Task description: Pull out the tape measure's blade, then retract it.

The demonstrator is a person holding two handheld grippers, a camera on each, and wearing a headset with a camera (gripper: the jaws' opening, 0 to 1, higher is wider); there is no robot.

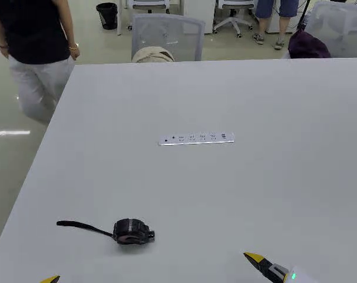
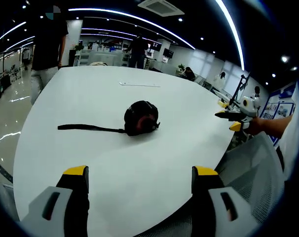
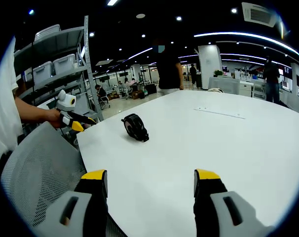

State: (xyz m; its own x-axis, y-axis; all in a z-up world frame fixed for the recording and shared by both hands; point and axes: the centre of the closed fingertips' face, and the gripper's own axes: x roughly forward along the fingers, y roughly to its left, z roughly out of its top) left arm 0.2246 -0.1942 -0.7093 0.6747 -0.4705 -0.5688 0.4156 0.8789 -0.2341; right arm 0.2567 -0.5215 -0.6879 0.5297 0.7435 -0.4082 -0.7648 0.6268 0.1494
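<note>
Two grippers sit at the near edge of a wide white counter [image 1: 237, 194], both holding nothing. In the left gripper view, the left gripper [image 2: 140, 172] has its yellow-tipped fingers [image 2: 75, 174] spread wide apart with bare counter between them. In the right gripper view, the right gripper [image 3: 150, 174] is spread in the same way, its fingers [image 3: 205, 177] well apart.

The tape measure [image 1: 131, 232] lies on the near left part of the counter. It is a round black case resting on its side, apart from both grippers. Its dark strap [image 1: 78, 226] trails flat along the counter to the left of the case. In the head view the tip of the left gripper [image 1: 50, 279] shows at the bottom edge, near and left of the tape measure. The right gripper [image 1: 261, 264] is at the bottom right, well apart from the case.

From the left gripper view the tape measure [image 2: 141, 118] lies straight ahead beyond the fingers, with the right gripper [image 2: 233, 116] off the counter's right edge. From the right gripper view the tape measure [image 3: 134, 127] lies ahead and left, and the left gripper [image 3: 74, 121] is beyond it at the left.

A white power strip [image 1: 196, 138] lies mid-counter, farther back. A person [image 1: 37, 47] stands at the far left, and a grey mesh chair [image 1: 167, 35] stands behind the far edge.
</note>
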